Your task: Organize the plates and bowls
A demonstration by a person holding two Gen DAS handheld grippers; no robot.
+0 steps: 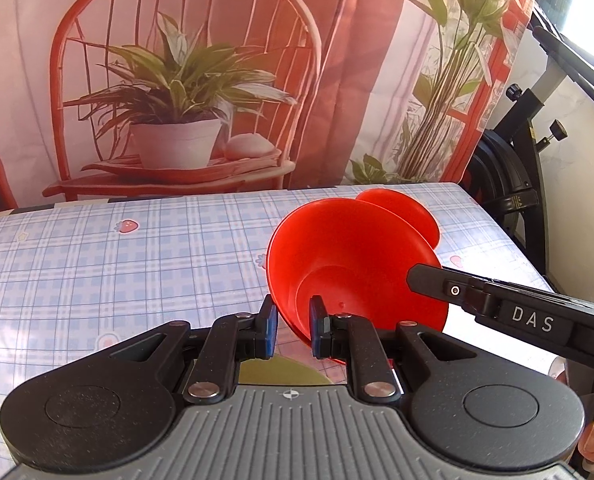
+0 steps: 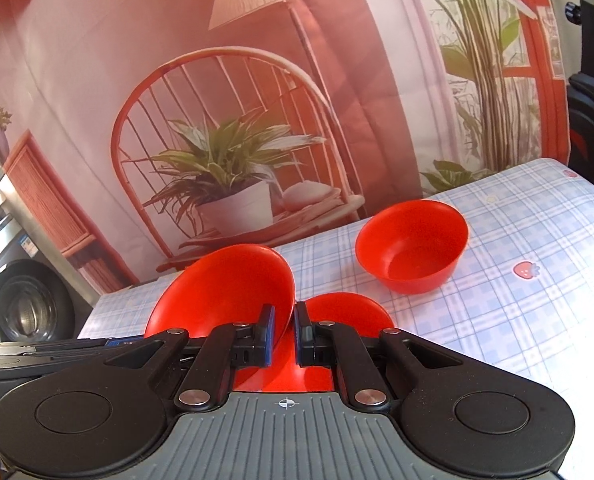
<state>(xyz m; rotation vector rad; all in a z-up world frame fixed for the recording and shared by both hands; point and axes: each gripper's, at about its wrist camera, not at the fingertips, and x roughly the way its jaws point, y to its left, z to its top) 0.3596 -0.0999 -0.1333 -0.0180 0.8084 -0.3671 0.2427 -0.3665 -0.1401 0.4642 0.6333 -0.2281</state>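
Carrying two red bowls, left gripper (image 1: 293, 330) and right gripper (image 2: 284, 336) each clamped on a rim — next, nesting into table bowl (image 2: 412, 246).

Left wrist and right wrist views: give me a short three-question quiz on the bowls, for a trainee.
1. True or false: the fingers of the left gripper are shut on the rim of the tilted red bowl.
2. How many red bowls appear in the left wrist view?
3. The free red bowl is: A) upright on the checked tablecloth; B) upside down; C) nested in the tilted bowl.
Key: 1 true; 2 two; 3 A.
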